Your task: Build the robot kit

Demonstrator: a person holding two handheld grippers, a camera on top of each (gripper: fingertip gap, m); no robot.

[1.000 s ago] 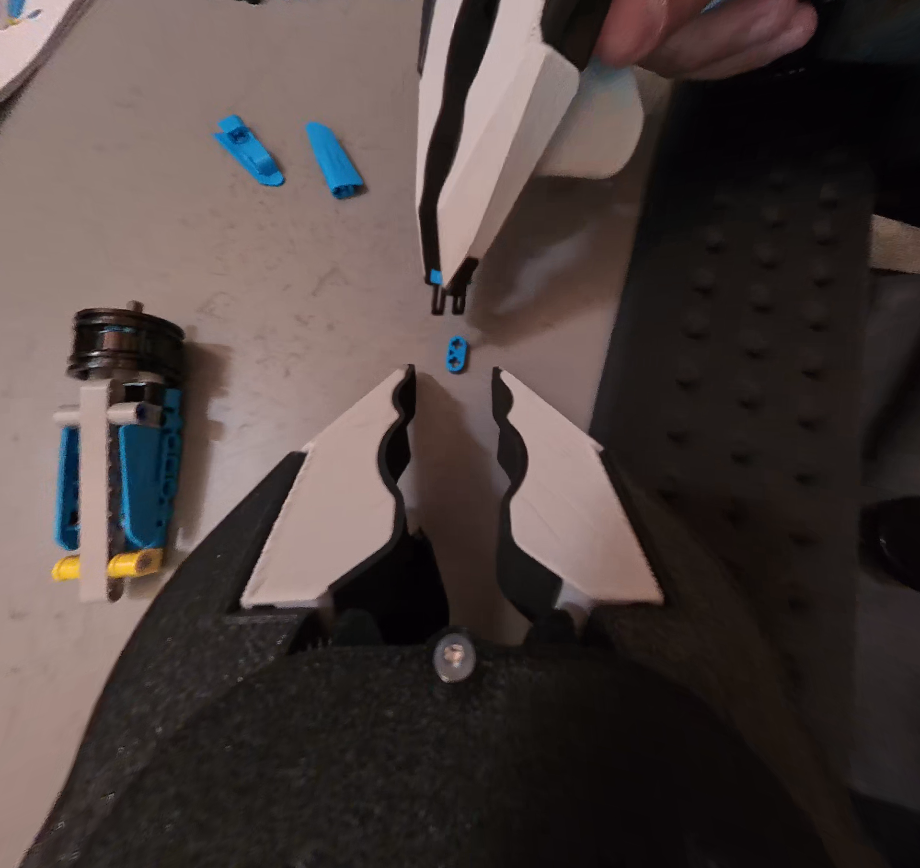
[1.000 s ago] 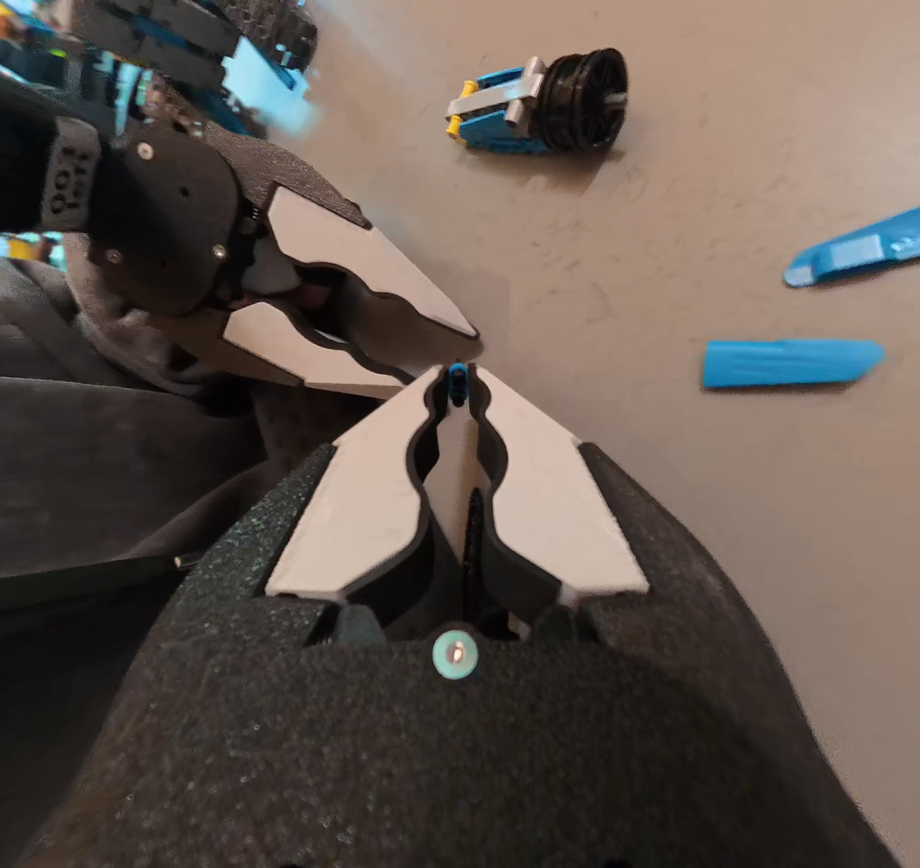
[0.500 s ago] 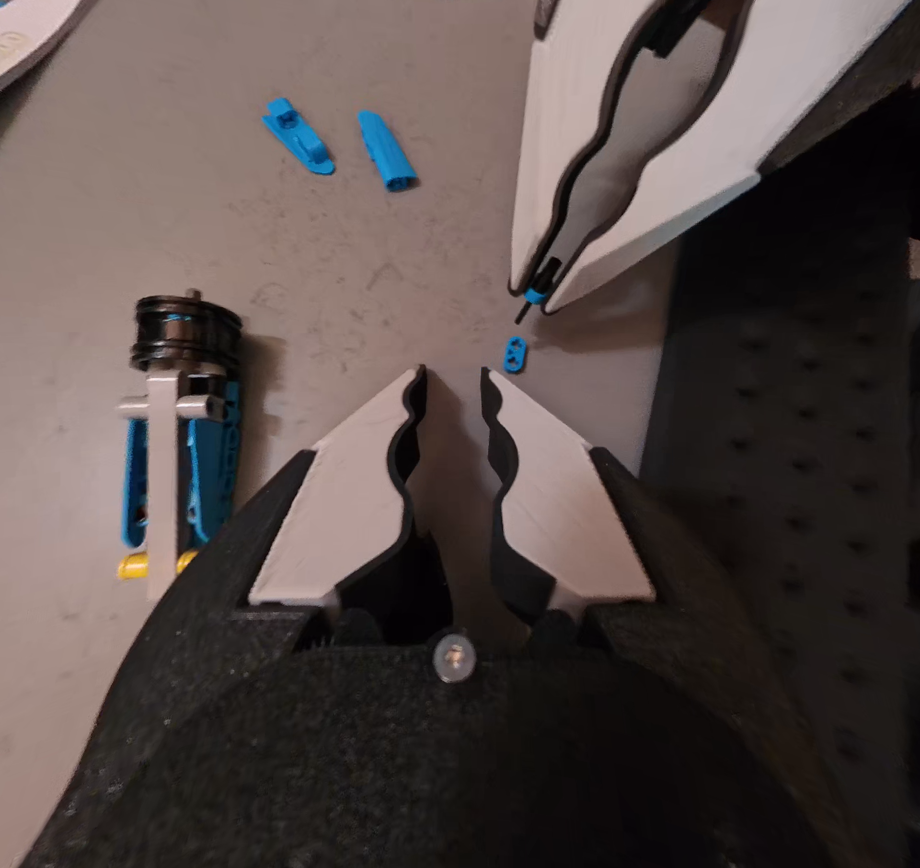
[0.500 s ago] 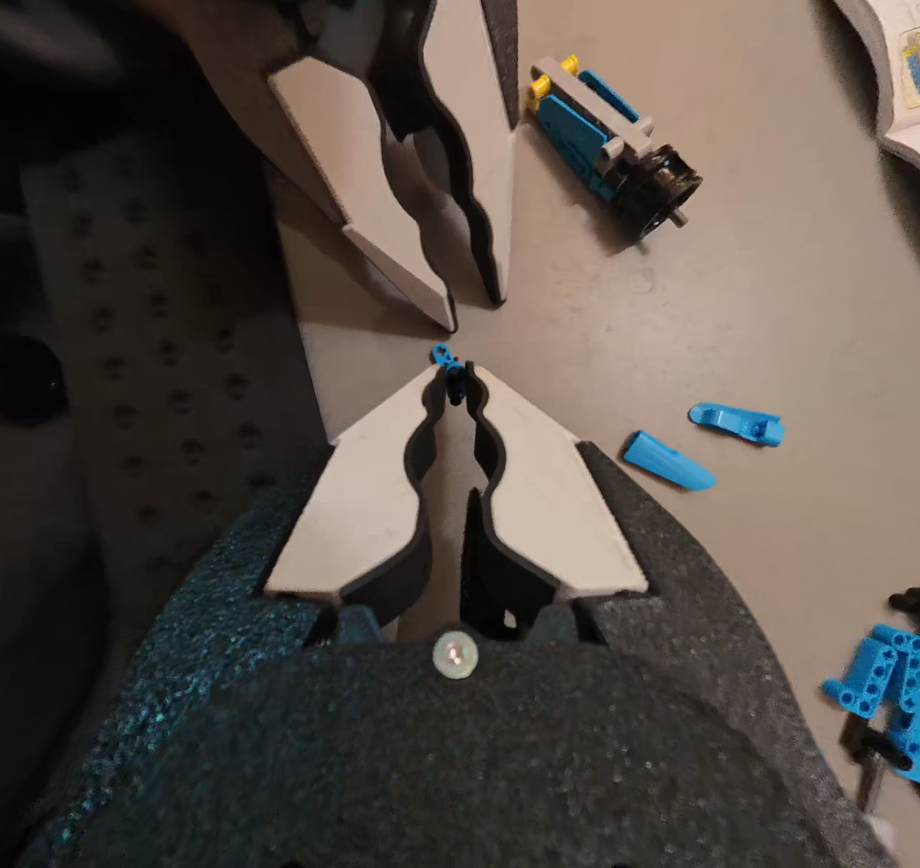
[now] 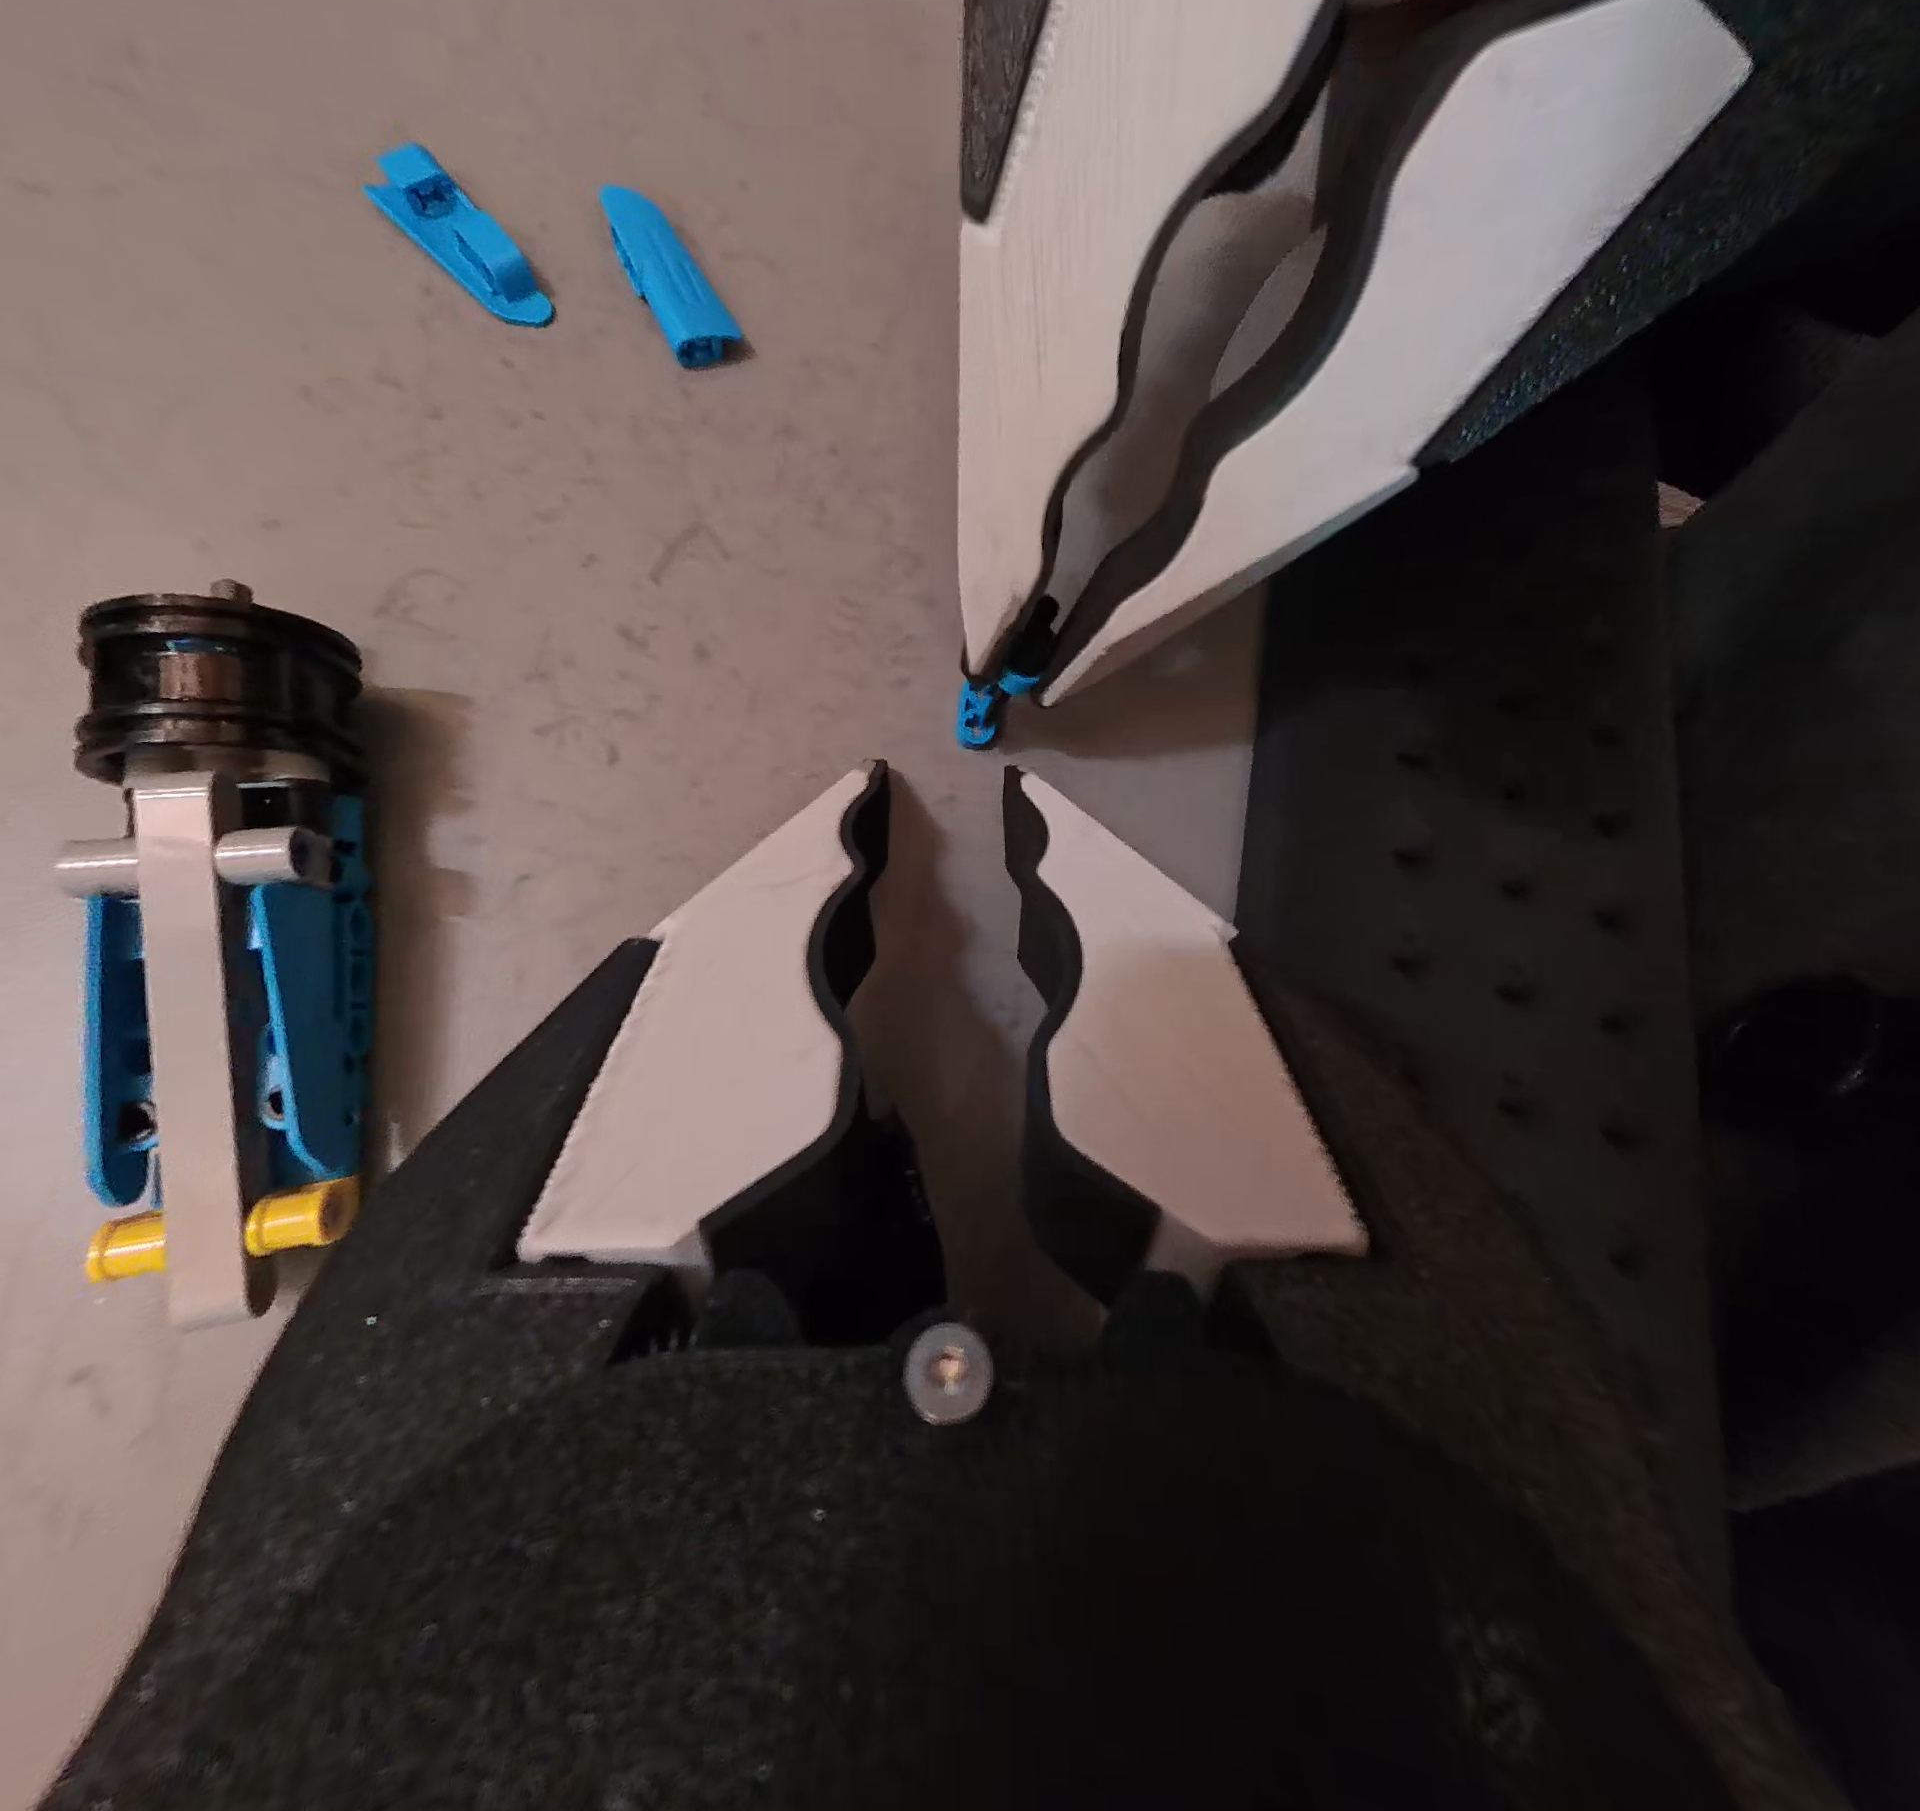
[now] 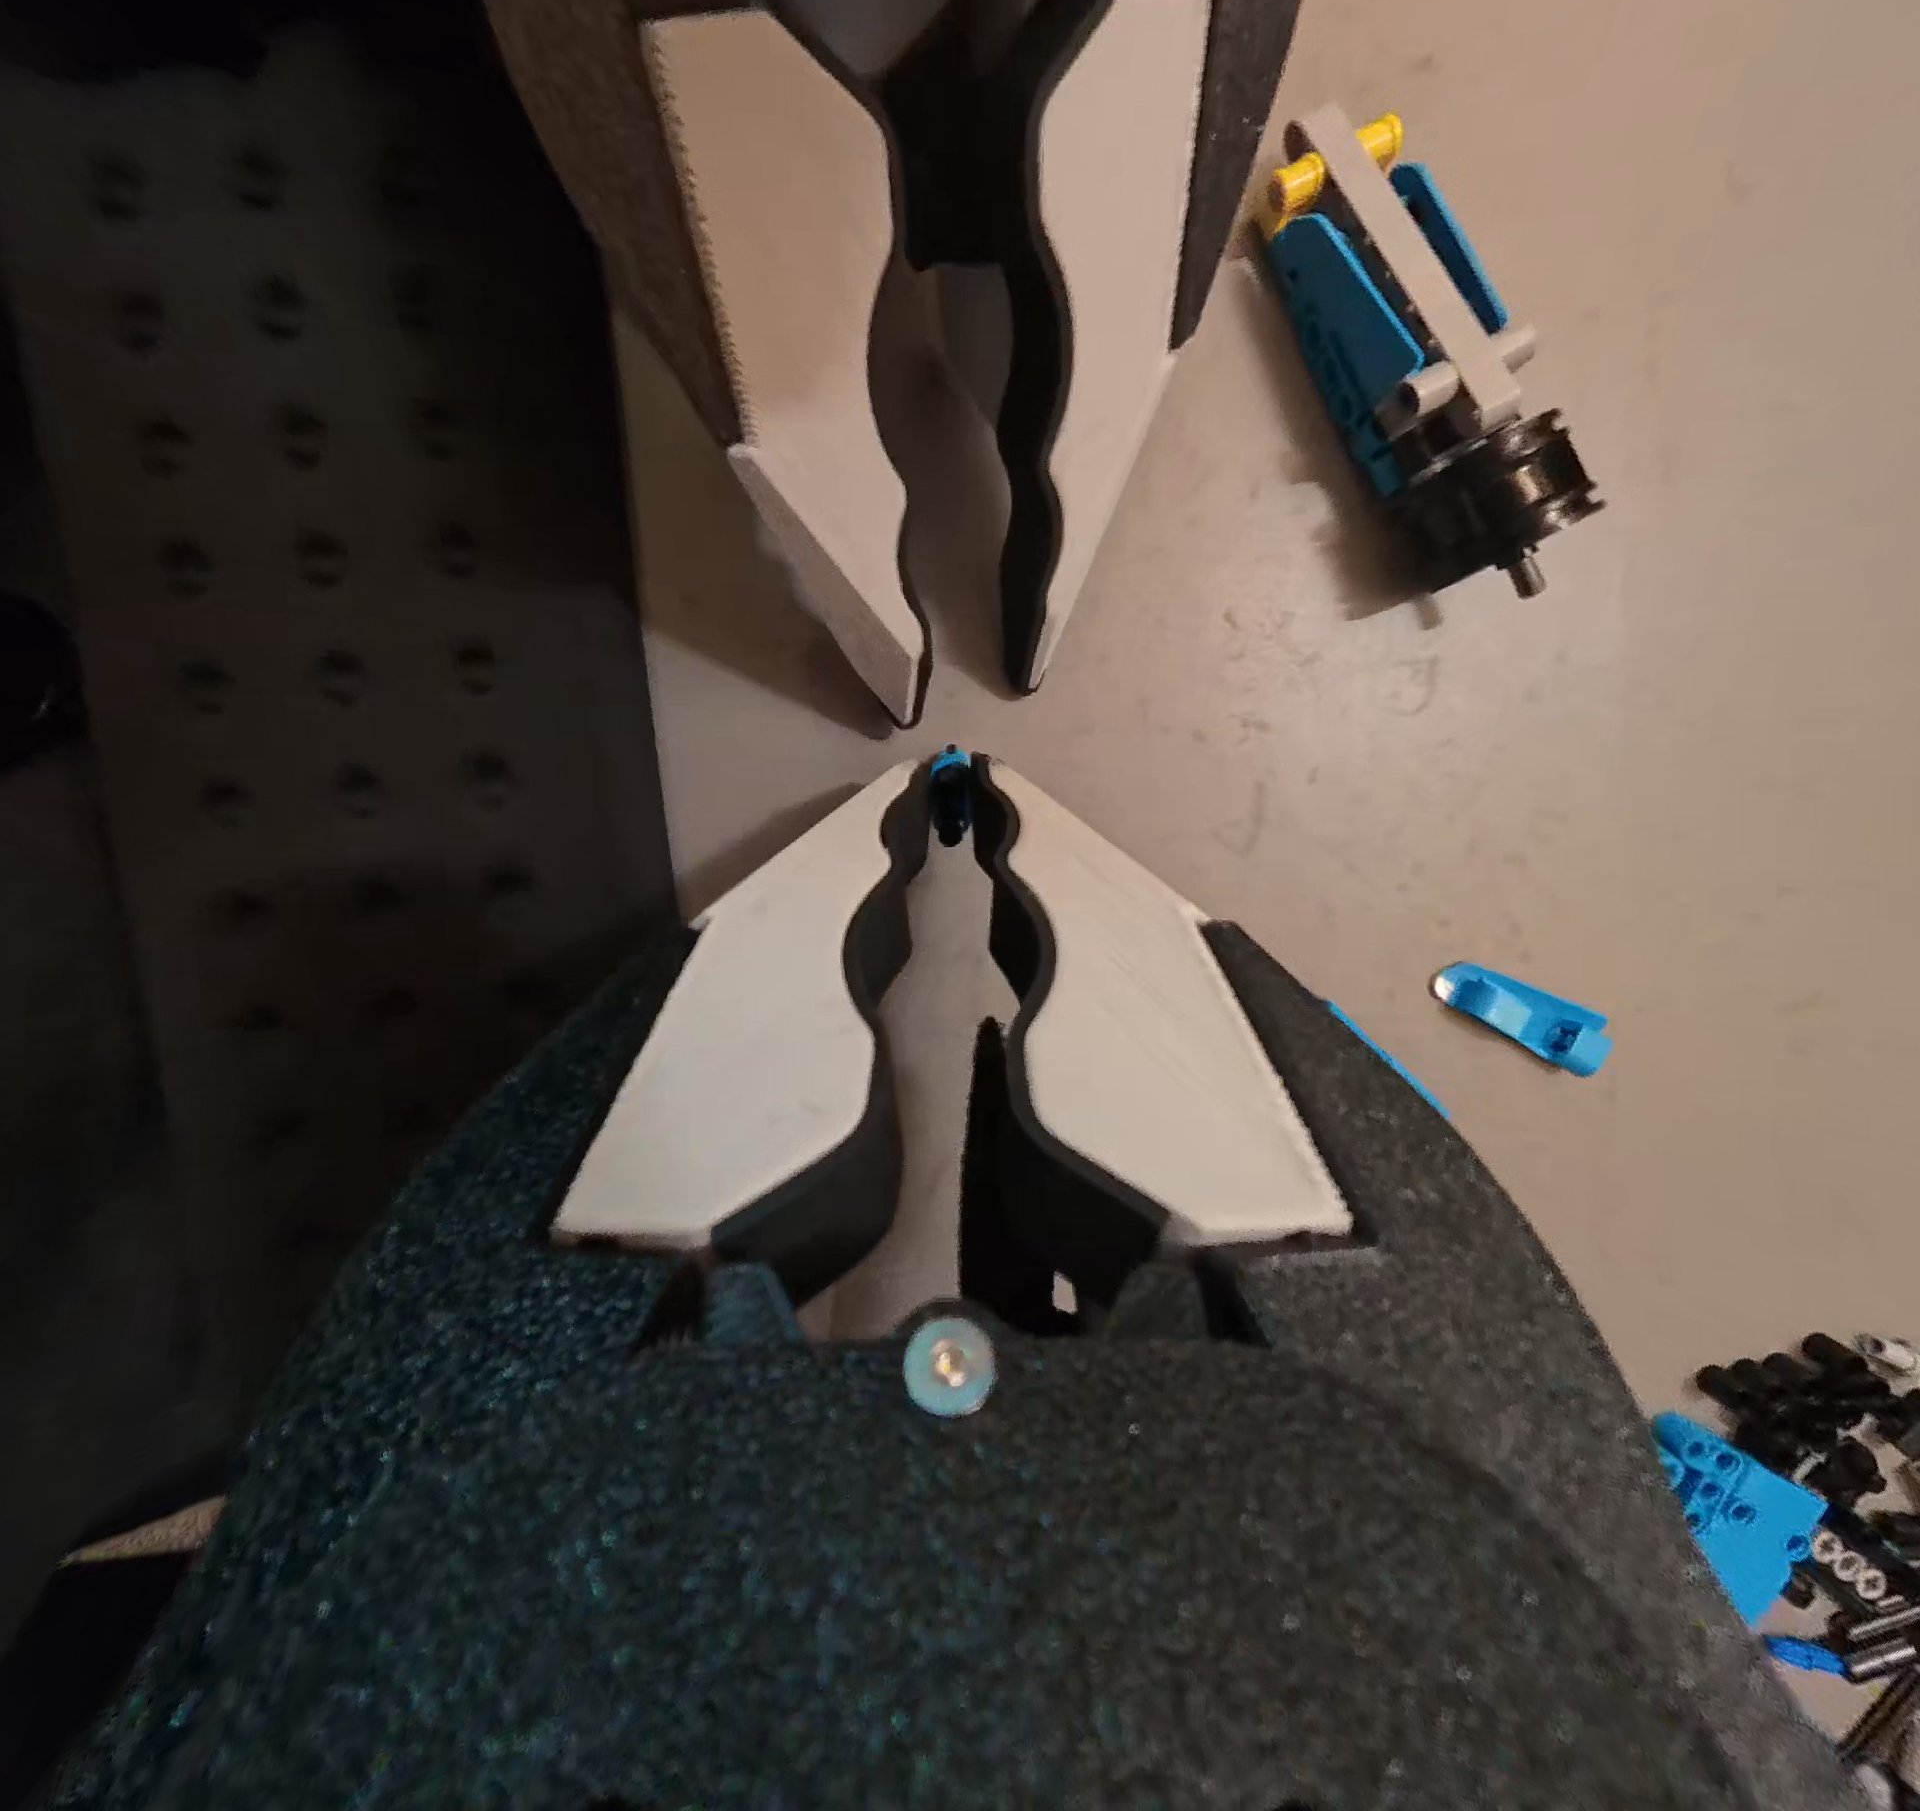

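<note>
Both wrist views look steeply down, close, facing each other over the table [image 5: 520, 514]

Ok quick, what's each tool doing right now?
Left tool: open, holding nothing.
Right tool: shut on a small blue and black pin.

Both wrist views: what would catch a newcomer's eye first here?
First, the two pairs of white tongs meeting tip to tip near the table's edge: the right tongs pinch a small blue and black pin, while the left tongs stand open just short of it. A tiny blue link sits at the pin's tip. Off to the side lies a blue and grey assembly with a black wheel, and beyond it two loose blue panels.
</note>
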